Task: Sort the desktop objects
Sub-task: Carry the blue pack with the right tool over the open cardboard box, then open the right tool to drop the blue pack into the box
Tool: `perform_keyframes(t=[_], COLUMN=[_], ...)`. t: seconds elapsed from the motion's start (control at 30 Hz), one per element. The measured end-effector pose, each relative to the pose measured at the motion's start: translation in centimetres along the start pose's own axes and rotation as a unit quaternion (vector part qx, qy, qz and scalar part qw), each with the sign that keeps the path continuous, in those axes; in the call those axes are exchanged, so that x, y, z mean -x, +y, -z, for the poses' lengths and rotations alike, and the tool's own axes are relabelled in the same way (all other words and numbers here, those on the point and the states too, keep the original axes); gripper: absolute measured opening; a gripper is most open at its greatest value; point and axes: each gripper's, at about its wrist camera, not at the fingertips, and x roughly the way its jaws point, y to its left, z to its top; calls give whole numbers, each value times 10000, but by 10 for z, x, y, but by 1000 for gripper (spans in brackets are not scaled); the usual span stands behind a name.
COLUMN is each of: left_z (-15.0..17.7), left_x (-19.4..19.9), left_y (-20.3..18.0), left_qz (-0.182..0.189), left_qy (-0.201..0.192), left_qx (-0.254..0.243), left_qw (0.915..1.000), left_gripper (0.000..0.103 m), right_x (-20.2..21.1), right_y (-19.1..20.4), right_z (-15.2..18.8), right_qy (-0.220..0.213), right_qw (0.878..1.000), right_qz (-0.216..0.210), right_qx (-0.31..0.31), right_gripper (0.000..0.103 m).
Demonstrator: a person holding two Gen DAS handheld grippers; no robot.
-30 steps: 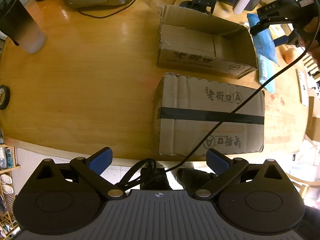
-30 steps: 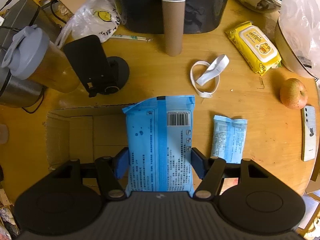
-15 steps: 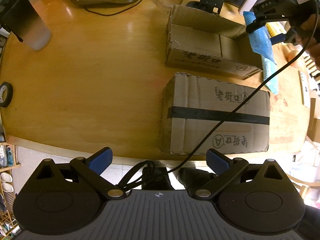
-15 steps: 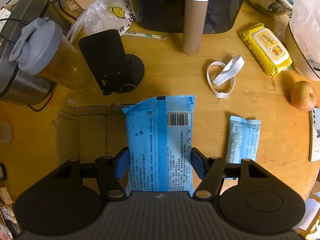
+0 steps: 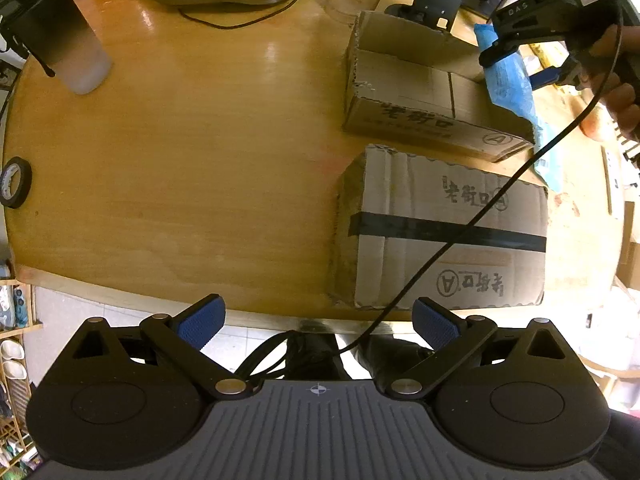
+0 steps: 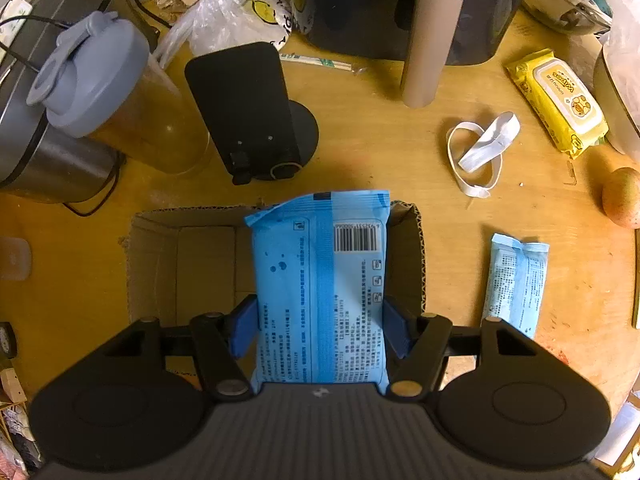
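Right wrist: tongs (image 6: 318,330) hold blue pack (image 6: 320,280) over empty open carton (image 6: 192,256).

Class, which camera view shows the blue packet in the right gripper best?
The right wrist view: the blue packet fills the centre, barcode visible, over the open box. The left wrist view shows only a distant corner of it in the right gripper.

From the right wrist view, my blue pack (image 6: 320,288) covers much of the open box (image 6: 192,256) floor, and its near end runs under the camera housing. The apple (image 6: 622,196) is cut by the edge. The pack's small print is unreadable to me.
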Motion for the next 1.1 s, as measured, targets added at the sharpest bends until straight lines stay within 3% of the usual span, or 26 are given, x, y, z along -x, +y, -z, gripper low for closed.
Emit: perform_keyframes(t=[0.87, 0.9, 0.97, 1.0, 1.1], left_z=[6, 6, 6, 7, 8], left_x=[-6, -6, -7, -6, -6], left_y=[8, 8, 7, 7, 5], left_qz=[-123, -127, -129, -133, -137], left_qy=[181, 183, 189, 195, 206], left_qx=[195, 192, 187, 185, 177], left_qw=[9996, 9996, 9996, 9996, 9995], left_gripper=[103, 103, 103, 103, 103], right_x=[-77, -77, -77, -76, -75], right_y=[0, 0, -1, -2, -1], right_z=[-1, -1, -2, -2, -2], right_qy=[332, 322, 278, 248, 198], right_qw=[9994, 9995, 9996, 9996, 9996], right_qz=[53, 36, -17, -53, -105], right_qx=[-36, -58, -100, -118, -154], right_gripper=[65, 71, 97, 103, 103])
